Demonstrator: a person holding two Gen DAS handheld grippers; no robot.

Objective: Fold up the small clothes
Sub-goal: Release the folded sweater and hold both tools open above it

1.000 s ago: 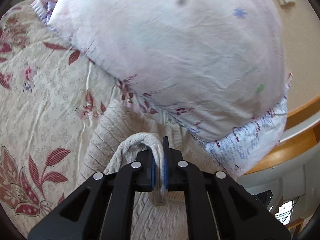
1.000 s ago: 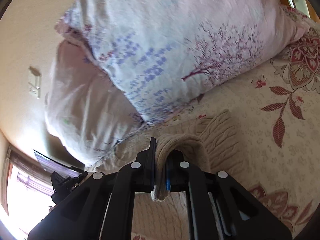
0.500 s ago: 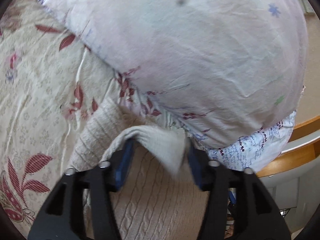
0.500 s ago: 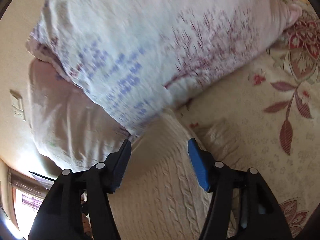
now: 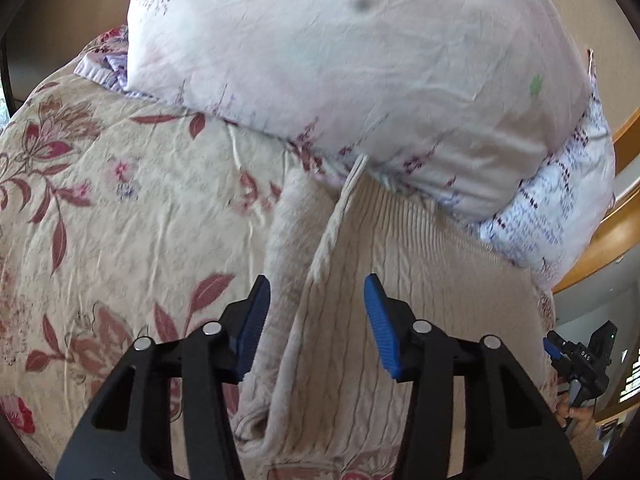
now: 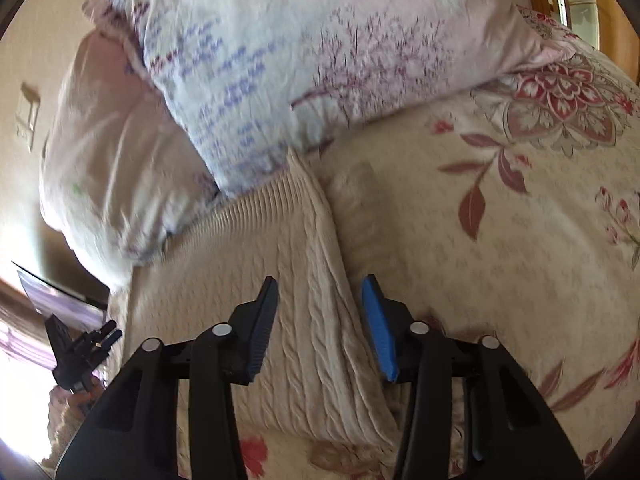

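Observation:
A cream cable-knit sweater [image 5: 400, 300] lies flat on the floral bedspread [image 5: 120, 208], its ribbed edge against the pillows. It also shows in the right wrist view [image 6: 280, 264]. My left gripper [image 5: 316, 312] is open and empty, just above the sweater's left edge, where a sleeve lies folded. My right gripper [image 6: 320, 312] is open and empty above the sweater's right edge. The right gripper shows at the far right of the left wrist view [image 5: 580, 356], and the left gripper shows at the far left of the right wrist view [image 6: 80, 348].
Two large pillows [image 5: 360, 60] are stacked at the head of the bed, touching the sweater's far edge; they also show in the right wrist view [image 6: 300, 48]. A wooden bed frame [image 5: 624, 220] runs at the right. Floral bedspread [image 6: 520, 220] extends to the right.
Both grippers were shut on folds of the sweater a second ago. They opened, let the cloth drop flat, and have drawn back a little.

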